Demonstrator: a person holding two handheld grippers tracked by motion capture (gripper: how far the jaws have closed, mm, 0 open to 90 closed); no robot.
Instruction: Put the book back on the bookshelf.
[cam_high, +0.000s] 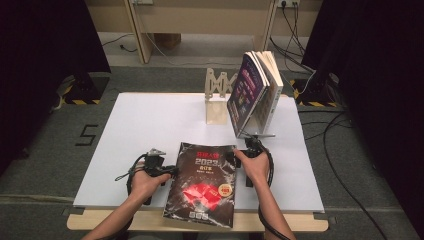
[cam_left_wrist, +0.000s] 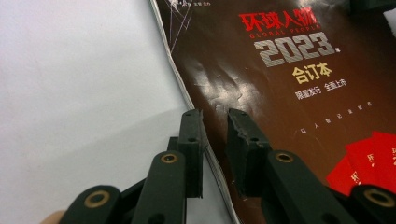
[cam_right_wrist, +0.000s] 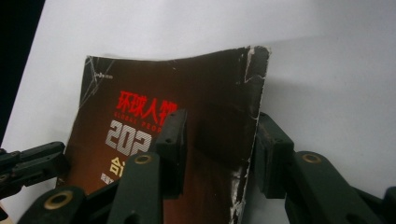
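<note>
flanking the magazine (cam_high: 202, 184), both hands (cam_high: 145, 181) lie low.

The dark magazine (cam_left_wrist: 289, 107) carries on its cover the red Chinese title 环球人物 with "GLOBAL PEOPLE" beneath, then a large silver "2023" and the yellow characters 合订本. A black "5" (cam_high: 88, 135) is marked on the grey floor left of the worktop.

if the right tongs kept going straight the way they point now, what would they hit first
Most likely the dark magazine: the right tongs already straddle its worn edge, one jaw over the cover, one beside it over the white table. Whether the pads touch it yet is unclear; the left tongs lie off to one side.
</note>
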